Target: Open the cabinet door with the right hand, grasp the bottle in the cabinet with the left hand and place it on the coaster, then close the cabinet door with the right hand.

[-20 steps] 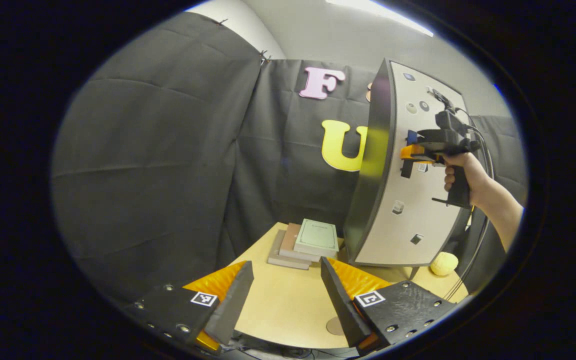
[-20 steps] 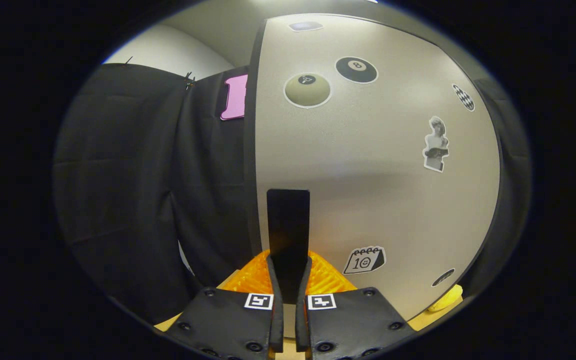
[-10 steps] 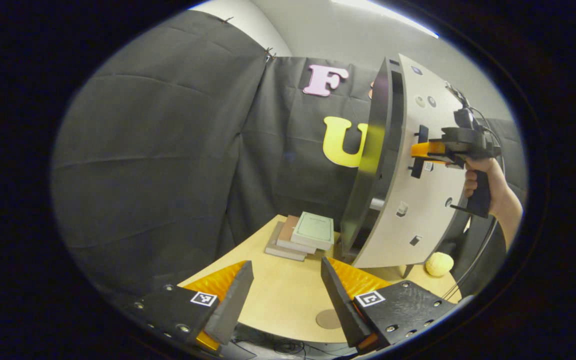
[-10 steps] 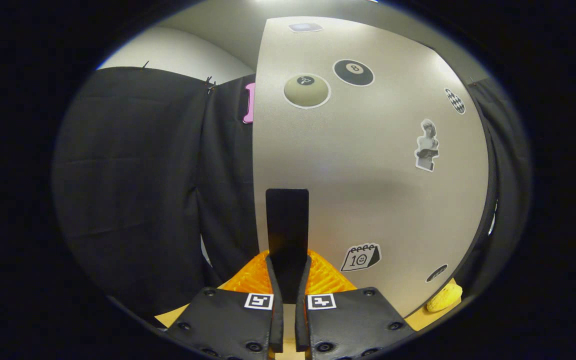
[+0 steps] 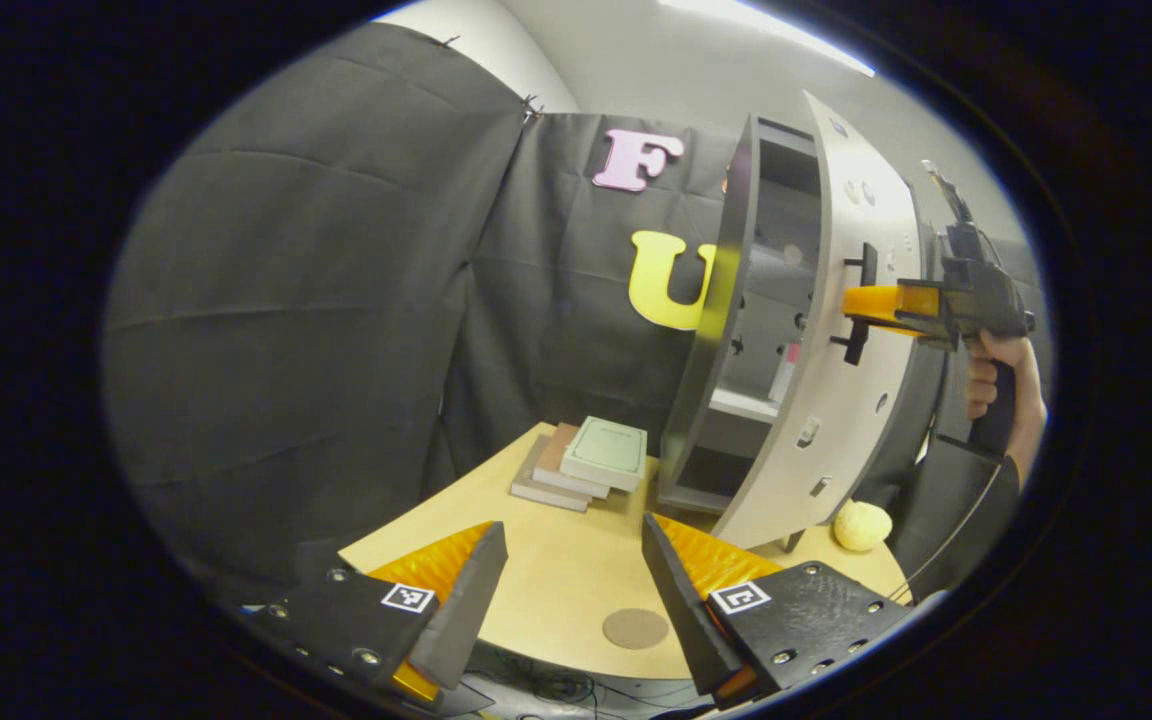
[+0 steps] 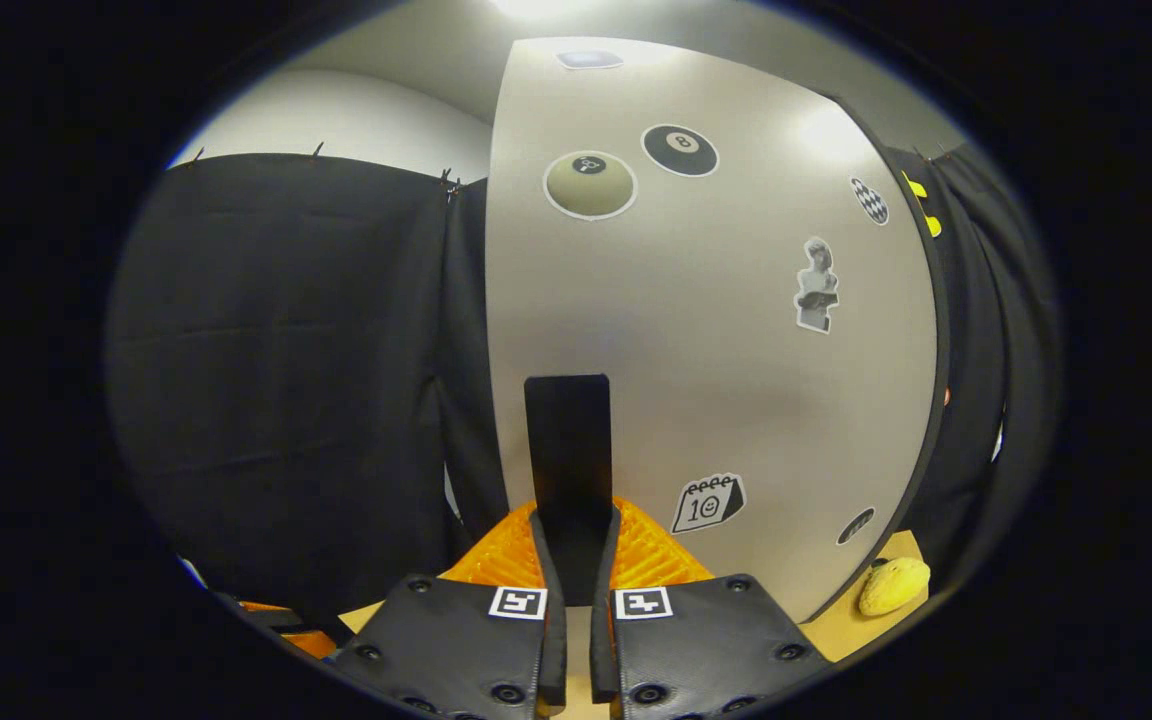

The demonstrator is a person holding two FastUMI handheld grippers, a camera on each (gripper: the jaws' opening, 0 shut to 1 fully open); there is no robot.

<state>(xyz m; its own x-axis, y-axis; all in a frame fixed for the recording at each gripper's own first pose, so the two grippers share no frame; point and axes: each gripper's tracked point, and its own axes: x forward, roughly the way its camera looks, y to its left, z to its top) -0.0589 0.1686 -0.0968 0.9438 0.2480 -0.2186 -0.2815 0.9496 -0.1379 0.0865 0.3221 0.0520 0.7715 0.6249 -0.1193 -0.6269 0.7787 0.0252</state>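
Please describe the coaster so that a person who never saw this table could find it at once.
Start from the tall grey cabinet on the wooden table. Come toward the table's near edge, ahead of the open left gripper. The coaster is the flat brown disc there, unlike the stacked books and the yellow ball.

Cabinet door stands partly open w/ a gap btwn its edge and the cabinet frame; shelves show through, so there's a way in from the front-left. Right gripper is clamped on the black handle and, w/ the hand behind it, blocks the door's outer side. Left gripper hangs w/ fingers spread over bare table. Obstacles on the table: book stack just left of the cabinet, yellow ball by the door's foot, flat coaster near the front edge.
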